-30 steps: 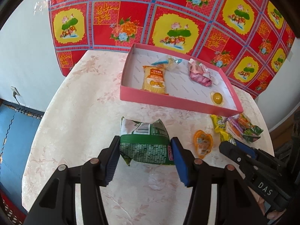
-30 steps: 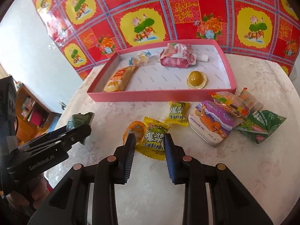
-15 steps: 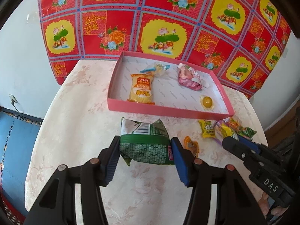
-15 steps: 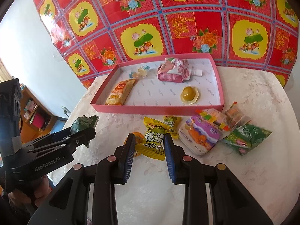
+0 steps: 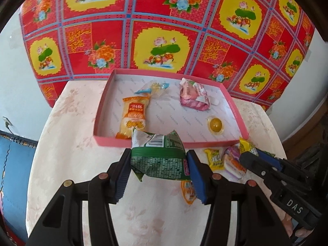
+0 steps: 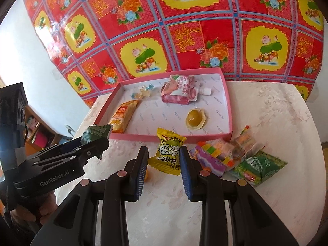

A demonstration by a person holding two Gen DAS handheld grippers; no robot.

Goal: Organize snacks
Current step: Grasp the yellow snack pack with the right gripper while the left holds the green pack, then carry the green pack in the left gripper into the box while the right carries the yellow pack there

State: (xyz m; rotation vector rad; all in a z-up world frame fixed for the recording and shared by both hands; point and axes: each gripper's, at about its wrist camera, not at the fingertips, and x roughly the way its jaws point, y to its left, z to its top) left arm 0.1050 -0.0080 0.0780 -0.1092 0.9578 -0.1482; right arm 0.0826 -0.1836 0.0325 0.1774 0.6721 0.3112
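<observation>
Both clamped packets nearer pink tray (image 5: 143,142) now.

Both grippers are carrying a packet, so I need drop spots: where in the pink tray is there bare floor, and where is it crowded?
In the pink tray, bare floor runs down the middle between the orange packet and the jelly cup, and along the near wall. The far side is crowded: clear candy beside the pink pouch. Outside, snacks pile by the tray's right corner.

My tray (image 6: 226,100) sits at the desk's (image 6: 276,110) back; loose snack packets (image 6: 235,157) lie just before its right corner.
</observation>
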